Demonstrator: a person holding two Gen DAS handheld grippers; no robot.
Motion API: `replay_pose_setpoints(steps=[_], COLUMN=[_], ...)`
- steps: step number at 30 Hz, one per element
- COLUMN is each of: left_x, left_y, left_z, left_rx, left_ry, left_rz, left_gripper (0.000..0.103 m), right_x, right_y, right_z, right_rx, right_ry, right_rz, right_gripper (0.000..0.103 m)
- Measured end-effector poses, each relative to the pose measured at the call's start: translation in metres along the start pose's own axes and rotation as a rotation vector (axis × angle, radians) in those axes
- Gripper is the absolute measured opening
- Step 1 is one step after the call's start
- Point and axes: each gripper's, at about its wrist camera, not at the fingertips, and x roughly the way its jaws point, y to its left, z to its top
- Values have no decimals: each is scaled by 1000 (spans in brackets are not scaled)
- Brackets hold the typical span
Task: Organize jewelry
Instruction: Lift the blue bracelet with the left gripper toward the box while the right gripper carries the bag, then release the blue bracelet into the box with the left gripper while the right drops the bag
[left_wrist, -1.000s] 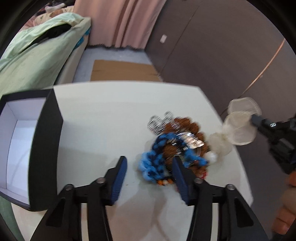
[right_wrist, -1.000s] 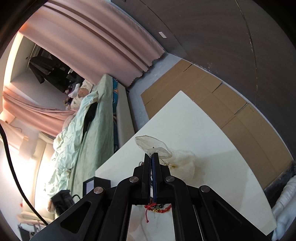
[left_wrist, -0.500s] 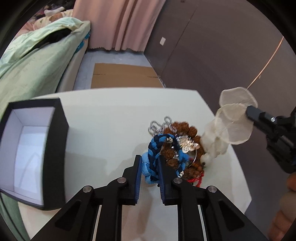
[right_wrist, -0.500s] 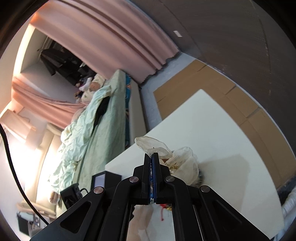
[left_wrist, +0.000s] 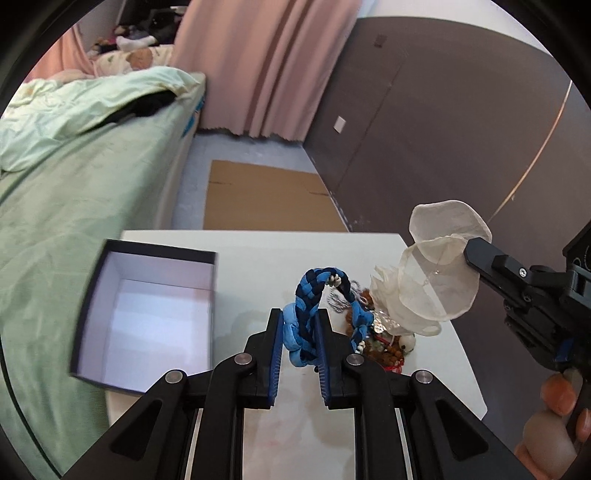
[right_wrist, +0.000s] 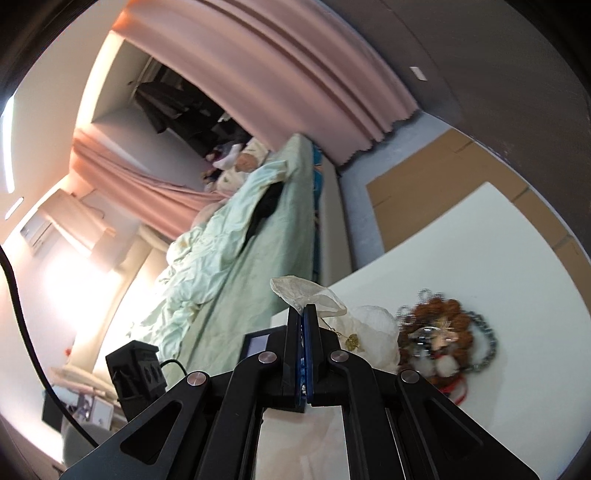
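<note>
Left gripper (left_wrist: 299, 339) has just closed its jaws on the blue braided bracelet (left_wrist: 317, 302); a second ago they stood wide around the pile, now they are narrow and pinching the braid near its knot. Bracelet has come up off the worktop (left_wrist: 243, 266), its loop arching above the jaws and its tail hanging toward the remaining jewelry pile (right_wrist: 443, 339). Pile (brown beads, silver chain, red cord) still lies on the worktop, right of the bracelet.

Right gripper (right_wrist: 303, 314) keeps its jaws fully closed on the neck of the sheer organza pouch (left_wrist: 436, 273), also lifted, hanging just right of the pile.

Open black box (left_wrist: 147, 314) sits at the left, white inside, nothing in it visible. Likely meaning: bracelet separated from the tangle, next goes left into the box. Risk: tail beads snagging the pile.
</note>
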Motion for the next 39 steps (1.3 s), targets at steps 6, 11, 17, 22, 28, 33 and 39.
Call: replay_pose_setpoints(steps=[6,11,17,22,28,33,39], left_x=[-24,-45,-71,-91,-97,-93,-76], left_y=[20,43,68,92,117,121,108], left_z=[0,0,8,13,13,15,17], left_rx=[-29,-69,-122,-178,-231,-238,-205], left_ry=[-39,-66,-107,-149,-154,-152,-120], left_rz=[27,51,65,84,134,150,116], left_gripper=[17,17,17,17,17,17,17], right_x=[4,16,40,66,102,109,85], right_y=[27,46,65,85,88,78,51], right_z=[-10,-22,-29,-35,-51,-52,-46], right_rx=[-58,-77,-107,-151,-148,-115,-42], right_ry=[-22,-8,29,93,151,172,146], right_rz=[63,102,123,142,192,115,73], right_gripper=[3,3,3,3,8,81,81])
